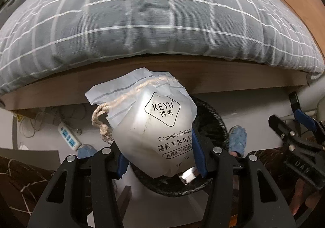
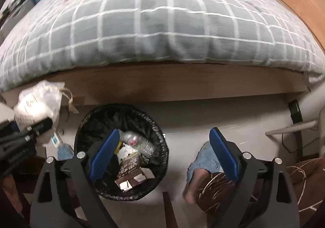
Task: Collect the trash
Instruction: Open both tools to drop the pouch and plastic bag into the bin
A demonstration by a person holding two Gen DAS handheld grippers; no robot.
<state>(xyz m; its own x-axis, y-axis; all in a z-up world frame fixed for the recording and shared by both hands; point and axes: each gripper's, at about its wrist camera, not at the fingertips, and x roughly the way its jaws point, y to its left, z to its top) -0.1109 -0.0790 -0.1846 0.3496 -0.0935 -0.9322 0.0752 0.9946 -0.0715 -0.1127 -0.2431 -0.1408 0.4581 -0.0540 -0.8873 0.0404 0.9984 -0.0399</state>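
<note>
Jaws of my left gripper [image 1: 160, 159] clamp the cotton-pad pouch [image 1: 150, 124], hiding most of the bin [image 2: 121, 151] behind; my right gripper [image 2: 164, 155] gapes empty.

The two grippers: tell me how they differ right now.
The left gripper is closed on a white cotton-pad bag; the right gripper holds nothing. The left gripper's jaws stand partway in, pressing the bag's sides; the right gripper's jaws are spread wide. The right gripper hangs over the black-lined trash bin; seen from the right wrist, the left gripper is off to the bin's side. Both have blue pads and black frames.
</note>
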